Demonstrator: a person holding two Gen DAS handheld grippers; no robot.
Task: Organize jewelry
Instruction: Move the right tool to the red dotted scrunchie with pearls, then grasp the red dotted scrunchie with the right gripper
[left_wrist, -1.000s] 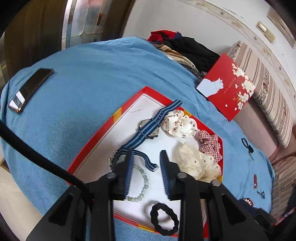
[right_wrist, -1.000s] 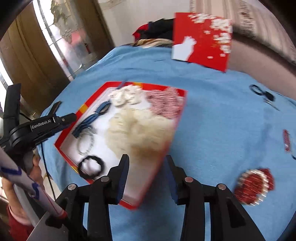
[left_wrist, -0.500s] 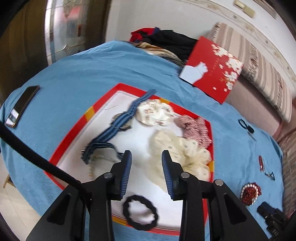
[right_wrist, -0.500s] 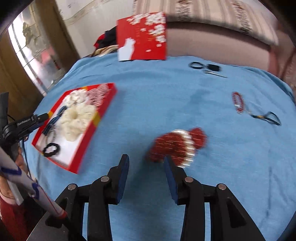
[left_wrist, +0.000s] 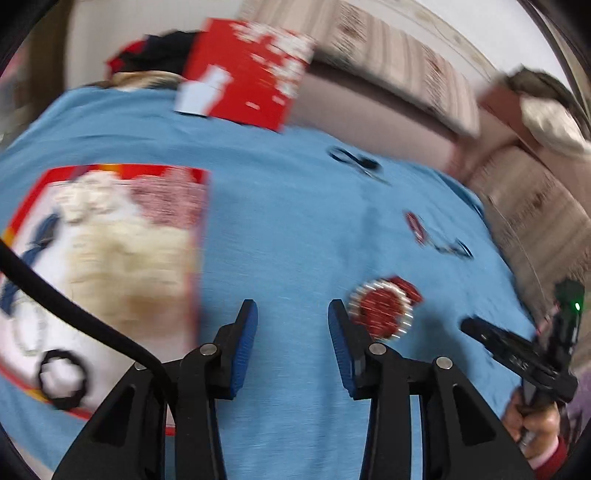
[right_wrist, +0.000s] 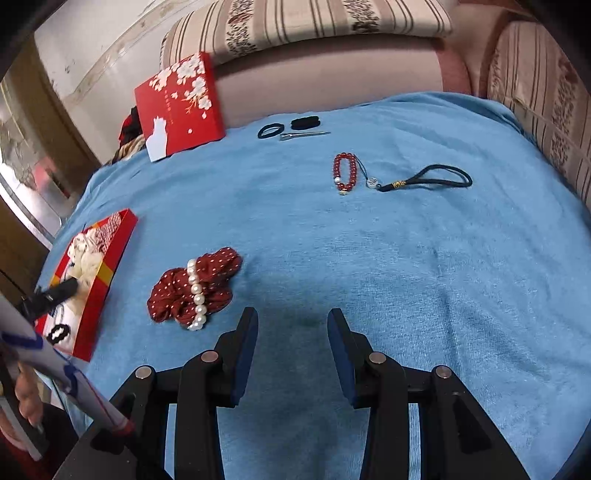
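We see a blue cloth (right_wrist: 369, 258) filling the right wrist view, with a red tray (right_wrist: 107, 273) at the left edge holding pale scrunchies. Centre-left lies a dark red dotted scrunchie (right_wrist: 173, 291) with a pearl bracelet (right_wrist: 195, 291) across it; above centre, a red bead bracelet (right_wrist: 341, 173) beside a black cord loop (right_wrist: 432, 177). The right gripper (right_wrist: 291, 332) stands partly parted over bare cloth. The left gripper (left_wrist: 291, 325) has just been opening, with nothing between its jaws.
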